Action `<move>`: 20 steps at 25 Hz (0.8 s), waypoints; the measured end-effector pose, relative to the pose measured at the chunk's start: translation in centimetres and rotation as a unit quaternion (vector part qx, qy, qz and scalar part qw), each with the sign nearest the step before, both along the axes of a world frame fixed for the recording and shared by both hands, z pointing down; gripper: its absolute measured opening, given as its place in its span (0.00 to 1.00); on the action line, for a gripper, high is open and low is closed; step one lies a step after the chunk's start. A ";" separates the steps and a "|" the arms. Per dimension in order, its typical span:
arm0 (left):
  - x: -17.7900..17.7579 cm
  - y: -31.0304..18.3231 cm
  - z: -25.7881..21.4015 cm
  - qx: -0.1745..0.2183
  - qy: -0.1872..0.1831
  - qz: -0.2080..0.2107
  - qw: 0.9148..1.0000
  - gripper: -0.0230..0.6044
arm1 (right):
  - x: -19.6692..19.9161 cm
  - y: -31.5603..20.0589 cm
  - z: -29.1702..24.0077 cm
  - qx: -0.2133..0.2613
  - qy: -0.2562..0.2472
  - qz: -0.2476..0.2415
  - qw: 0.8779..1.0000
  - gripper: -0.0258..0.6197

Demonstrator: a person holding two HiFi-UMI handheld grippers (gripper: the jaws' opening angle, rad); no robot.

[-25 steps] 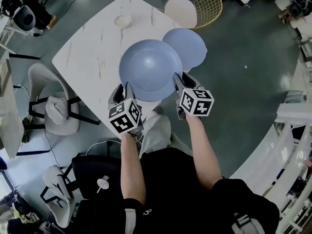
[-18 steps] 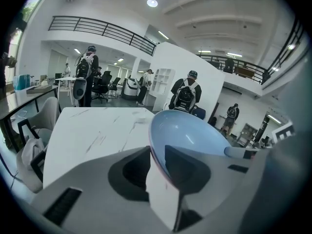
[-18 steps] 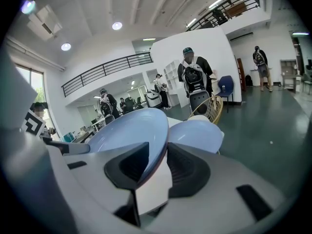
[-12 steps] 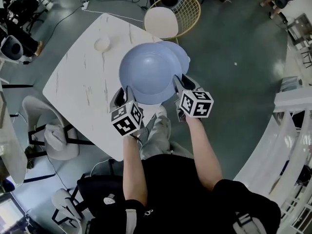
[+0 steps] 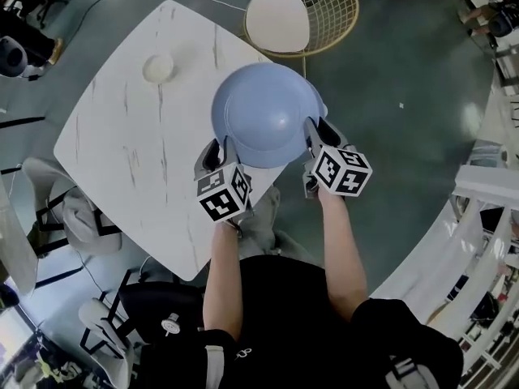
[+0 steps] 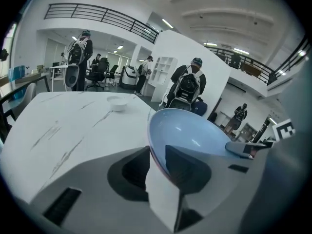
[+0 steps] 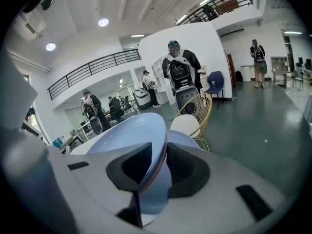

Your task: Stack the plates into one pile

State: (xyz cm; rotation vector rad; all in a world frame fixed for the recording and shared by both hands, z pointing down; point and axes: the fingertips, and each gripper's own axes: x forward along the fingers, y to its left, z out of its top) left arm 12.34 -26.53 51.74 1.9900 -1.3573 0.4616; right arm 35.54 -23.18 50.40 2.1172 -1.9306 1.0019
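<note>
Carry nearly done: large round blue plate (image 5: 266, 113), rim clamped by easing fingers of left gripper (image 5: 220, 148) and tightening fingers of right gripper (image 5: 319, 136), moved over second blue plate (image 7: 183, 138) at right corner of tabletop (image 5: 122, 136), awaiting lowering.

Head view high, steeply down on bench (image 5: 122, 136), gripper views low and close along their own fingers (image 6: 130, 168), left facing across bench, right toward wire chair (image 7: 186, 125), all sharing blue plate (image 5: 268, 116)
</note>
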 end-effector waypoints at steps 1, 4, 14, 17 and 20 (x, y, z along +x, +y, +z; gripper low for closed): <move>0.5 -0.5 0.6 -0.006 -0.003 0.001 1.000 0.22 | 0.5 -0.4 0.7 -0.005 -0.003 0.003 1.000 0.17; 2.0 -1.8 2.1 -0.016 -0.010 0.008 1.000 0.22 | 2.0 -1.4 2.6 -0.017 -0.007 0.010 1.000 0.17; 4.7 -3.5 4.9 -0.035 -0.069 0.085 0.993 0.25 | 4.7 -1.9 5.7 -0.029 -0.037 -0.001 0.999 0.20; 4.2 -4.8 4.9 -0.030 -0.074 0.071 0.994 0.20 | 5.8 -2.8 5.3 -0.014 -0.033 -0.002 0.999 0.20; 3.7 -6.0 4.7 -0.027 -0.078 0.057 0.995 0.19 | 7.0 -3.6 5.1 -0.007 -0.038 0.007 0.999 0.22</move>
